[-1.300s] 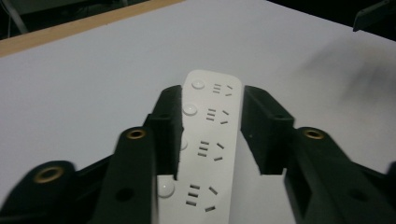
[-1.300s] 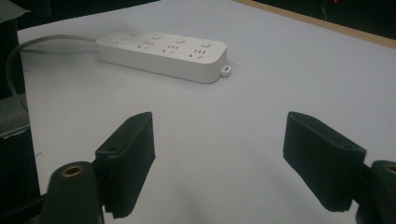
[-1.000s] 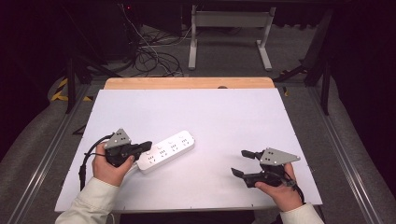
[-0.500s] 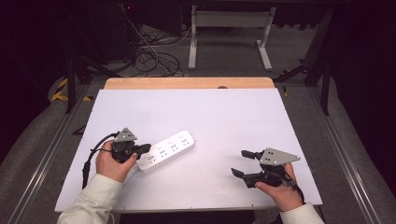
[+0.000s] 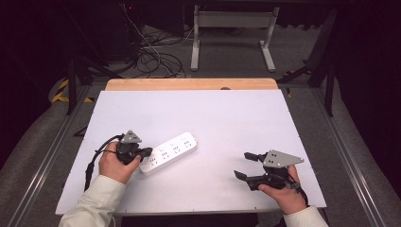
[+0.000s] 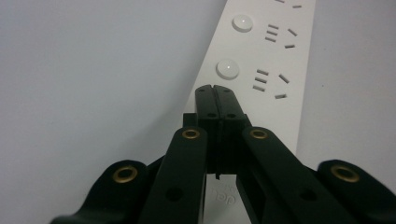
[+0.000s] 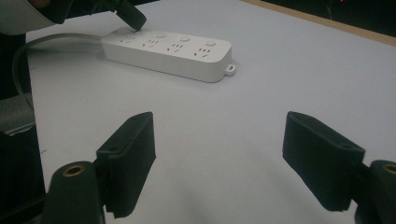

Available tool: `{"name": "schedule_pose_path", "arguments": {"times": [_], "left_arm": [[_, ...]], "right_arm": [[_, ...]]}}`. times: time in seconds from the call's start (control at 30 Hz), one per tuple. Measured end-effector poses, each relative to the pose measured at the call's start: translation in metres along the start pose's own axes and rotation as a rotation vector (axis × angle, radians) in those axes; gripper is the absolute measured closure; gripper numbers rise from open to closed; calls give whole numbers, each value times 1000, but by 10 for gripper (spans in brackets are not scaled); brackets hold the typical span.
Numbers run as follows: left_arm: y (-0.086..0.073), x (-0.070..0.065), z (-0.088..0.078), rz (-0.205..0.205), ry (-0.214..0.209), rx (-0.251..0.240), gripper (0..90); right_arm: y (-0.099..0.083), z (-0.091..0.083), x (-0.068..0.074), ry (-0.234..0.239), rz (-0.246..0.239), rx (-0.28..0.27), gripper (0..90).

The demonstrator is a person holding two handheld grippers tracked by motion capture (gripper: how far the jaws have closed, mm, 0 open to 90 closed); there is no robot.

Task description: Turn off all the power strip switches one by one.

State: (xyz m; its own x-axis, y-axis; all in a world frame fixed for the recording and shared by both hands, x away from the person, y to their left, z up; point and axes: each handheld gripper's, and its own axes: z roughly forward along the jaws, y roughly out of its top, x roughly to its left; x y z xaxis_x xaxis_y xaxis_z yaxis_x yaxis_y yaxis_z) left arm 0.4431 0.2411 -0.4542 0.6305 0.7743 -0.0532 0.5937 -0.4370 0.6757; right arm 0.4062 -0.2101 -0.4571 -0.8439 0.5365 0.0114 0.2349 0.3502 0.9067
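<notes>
A white power strip lies at an angle on the white table, left of centre. My left gripper is shut with nothing between its jaws, and its tip rests on the strip's near-left end. In the left gripper view the closed tip sits on the power strip, just short of a round button. My right gripper hovers open and empty near the front right edge. In the right gripper view its gripper faces the power strip, well short of it.
A grey cord leaves the strip's end toward the person's left sleeve. A wooden strip borders the table's far edge. Tangled cables and a white stand are on the floor behind.
The left gripper has edged a little to the right and tipped down onto the strip's end. The right gripper has not moved.
</notes>
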Motion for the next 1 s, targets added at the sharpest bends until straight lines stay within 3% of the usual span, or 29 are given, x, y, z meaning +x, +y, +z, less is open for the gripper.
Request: {"name": "schedule_pose_path", "arguments": {"times": [0.57,1.0], "left_arm": [[-2,-1,4,14,11,-12,900],[-4,0,4,-17,-3,-19,900]], "right_arm": [[0,-1,0,1,-1,-1,260],[0,-2,0,1,2,-4,261]]}}
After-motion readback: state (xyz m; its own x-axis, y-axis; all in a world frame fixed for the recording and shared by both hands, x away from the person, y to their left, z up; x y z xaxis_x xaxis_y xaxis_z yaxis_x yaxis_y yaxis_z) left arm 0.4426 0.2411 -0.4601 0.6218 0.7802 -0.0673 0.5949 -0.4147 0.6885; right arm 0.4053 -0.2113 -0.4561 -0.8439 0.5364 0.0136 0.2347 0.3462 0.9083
